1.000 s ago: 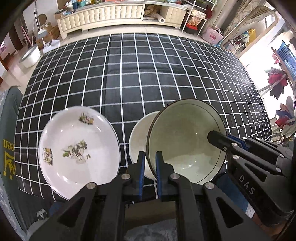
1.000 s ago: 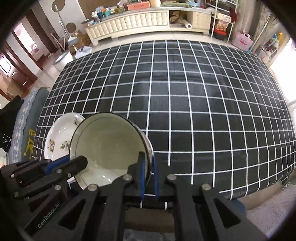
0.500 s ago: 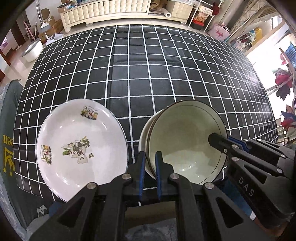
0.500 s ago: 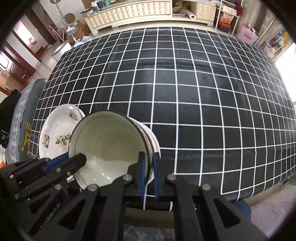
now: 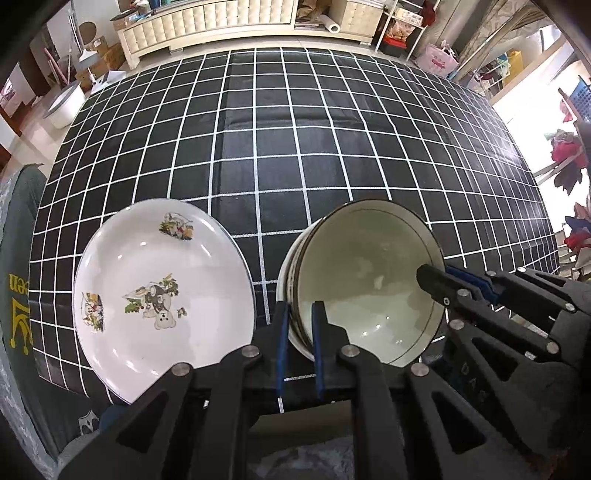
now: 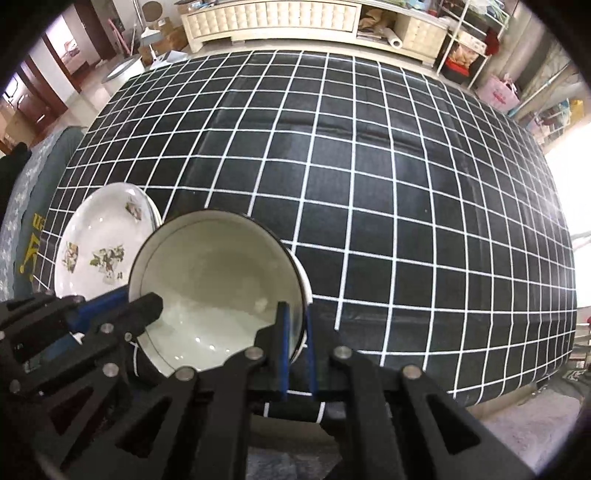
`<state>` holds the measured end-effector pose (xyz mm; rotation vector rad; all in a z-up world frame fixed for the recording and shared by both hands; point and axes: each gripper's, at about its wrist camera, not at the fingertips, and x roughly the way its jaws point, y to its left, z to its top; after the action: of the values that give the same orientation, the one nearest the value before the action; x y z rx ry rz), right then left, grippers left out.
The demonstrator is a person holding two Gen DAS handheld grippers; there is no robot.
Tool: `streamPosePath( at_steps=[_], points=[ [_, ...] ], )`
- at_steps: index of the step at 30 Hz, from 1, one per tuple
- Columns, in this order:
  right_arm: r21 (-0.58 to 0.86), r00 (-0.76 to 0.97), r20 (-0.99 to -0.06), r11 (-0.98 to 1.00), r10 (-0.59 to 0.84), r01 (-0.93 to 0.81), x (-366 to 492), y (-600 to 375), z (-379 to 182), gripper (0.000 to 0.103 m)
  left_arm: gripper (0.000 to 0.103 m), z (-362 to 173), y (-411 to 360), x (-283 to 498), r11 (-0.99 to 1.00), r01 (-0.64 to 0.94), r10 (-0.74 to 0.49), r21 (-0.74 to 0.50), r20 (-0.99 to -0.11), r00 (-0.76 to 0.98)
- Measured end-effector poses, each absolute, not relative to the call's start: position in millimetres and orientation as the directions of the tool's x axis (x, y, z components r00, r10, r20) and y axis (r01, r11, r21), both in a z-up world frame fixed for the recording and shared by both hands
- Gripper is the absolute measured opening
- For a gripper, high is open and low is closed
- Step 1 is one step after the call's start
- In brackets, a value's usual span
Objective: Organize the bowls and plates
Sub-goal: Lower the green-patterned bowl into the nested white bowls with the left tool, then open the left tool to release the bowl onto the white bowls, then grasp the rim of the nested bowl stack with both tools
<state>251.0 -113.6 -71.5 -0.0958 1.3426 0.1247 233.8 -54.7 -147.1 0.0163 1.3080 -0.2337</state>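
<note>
1. Left wrist view looks steeply down on a table draped in a black tablecloth (image 5: 295,155) ruled with white grid lines.
2. At the near edge, the left gripper (image 5: 299,325) has its blue-padded tongs clamped on the left rim of a dark-rimmed bowl (image 5: 369,280), one finger inside the wall and one outside.
3. That bowl sits tilted inside a second white bowl (image 5: 286,280), of which only a sliver of the left edge shows past it; whether the outer finger also pinches this lower bowl cannot be told.
4. From the right of the same view, the right gripper (image 5: 430,275) reaches in and pinches the bowl's opposite rim.
5. Just left of the bowls, close but apart from them, a white plate (image 5: 162,295) with printed flower-and-bear decals lies on the cloth.
6. Right wrist view shows the same grip from the other side: the right gripper (image 6: 295,325) has its tongs closed on the right rim of the dark-rimmed bowl (image 6: 218,280).
7. Here the left gripper (image 6: 147,302) comes in from the lower left onto the bowl's far rim.
8. Behind it lies the decal plate (image 6: 99,251), partly covered by the bowl.
9. Beyond the table stand a cream tufted cabinet (image 6: 273,18) and cluttered shelving.
</note>
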Motion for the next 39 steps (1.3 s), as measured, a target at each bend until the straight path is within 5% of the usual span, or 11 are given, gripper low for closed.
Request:
streamPosePath(
  at_steps=[4, 7, 11, 15, 17, 23, 39],
  points=[
    [0.019, 0.237, -0.970, 0.988, 0.056, -0.156, 247, -116, -68, 0.013, 0.011, -140, -55, 229, 0.973, 0.192, -0.174, -0.126, -0.952, 0.253],
    [0.020, 0.257, -0.964, 0.988, 0.060, -0.154, 243, -121, -62, 0.032, 0.011, -130, -53, 226, 0.972, 0.191, -0.187, -0.137, -0.942, 0.279],
    [0.036, 0.307, -0.948, 0.986, 0.084, -0.160, 237, -125, -48, 0.056, 0.031, -116, -51, 223, 0.968, 0.205, -0.204, -0.144, -0.929, 0.308],
    [0.044, 0.362, -0.927, 0.988, 0.096, -0.149, 227, -132, -33, 0.063, 0.044, -101, -49, 213, 0.967, 0.233, -0.181, -0.099, -0.913, 0.366],
    [0.039, 0.385, -0.918, 0.989, 0.092, -0.145, 223, -136, -29, 0.065, 0.059, -96, -44, 210, 0.967, 0.236, -0.185, -0.097, -0.904, 0.386],
    [0.045, 0.417, -0.904, 0.991, 0.093, -0.123, 214, -145, -26, 0.079, 0.071, -95, -30, 203, 0.962, 0.247, -0.211, -0.115, -0.890, 0.405],
    [0.176, 0.333, -0.928, 0.984, 0.170, -0.011, 229, -156, -63, 0.086, 0.071, -138, -27, 224, 0.873, 0.394, -0.399, -0.288, -0.885, 0.238]
  ],
)
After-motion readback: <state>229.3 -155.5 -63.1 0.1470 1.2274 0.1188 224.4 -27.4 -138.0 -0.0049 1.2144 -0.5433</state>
